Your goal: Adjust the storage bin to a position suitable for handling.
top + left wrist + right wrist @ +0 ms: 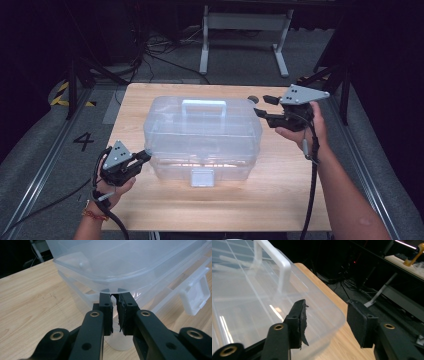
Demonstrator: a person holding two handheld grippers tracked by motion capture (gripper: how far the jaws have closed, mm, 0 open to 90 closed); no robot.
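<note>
The left gripper (145, 156) is pinched down on the near left corner rim of the clear plastic box (202, 137), its black pads (125, 312) closed to a thin slit with the lip of the box between them, at about eight o'clock from the box's middle. The right gripper (261, 106) hangs just off the far right corner, at about two o'clock, with its jaws standing apart and nothing between them; in the right gripper view the lid's rounded corner lies just beside the inner pad (299, 322). This looks like the step of steadying the box with one hand while the other lines up on it. The next move probably calls for bringing the open jaws over the corner edge or toward the white handle (203, 106) at twelve o'clock, squarely enough not to slip on the smooth plastic. The box is translucent and glossy with rounded corners, and a white latch (202, 177) sits at six o'clock. It rests mid-table on the pale wood-grain table (280, 200).
</note>
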